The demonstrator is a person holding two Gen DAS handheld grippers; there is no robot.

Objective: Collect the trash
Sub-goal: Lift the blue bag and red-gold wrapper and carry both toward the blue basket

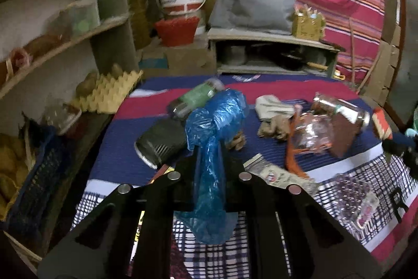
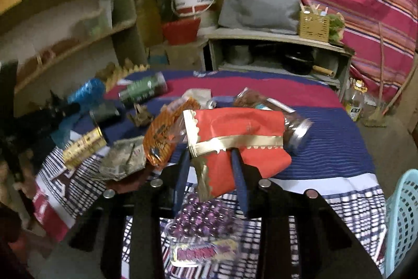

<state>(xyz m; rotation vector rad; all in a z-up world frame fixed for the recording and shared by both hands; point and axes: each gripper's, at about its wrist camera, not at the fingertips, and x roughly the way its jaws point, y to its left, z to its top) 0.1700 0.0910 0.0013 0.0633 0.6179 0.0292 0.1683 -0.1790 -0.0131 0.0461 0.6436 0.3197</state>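
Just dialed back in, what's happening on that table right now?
A person is clearing trash off a cloth-covered table with a gripper in each hand. The left gripper is shut on a crumpled blue plastic bag, held above the cloth. The right gripper grips a red paper packet with gold trim, also lifted. Bottles, a dark cup, wrappers and a purple blister pack lie uncollected. A light-blue basket stands at the table's right edge.

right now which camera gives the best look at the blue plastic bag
The left wrist view: the blue plastic bag fills the centre there, pinched between the left gripper fingers and hanging down. The right wrist view shows it only as a small blurred blue patch at the far left edge.
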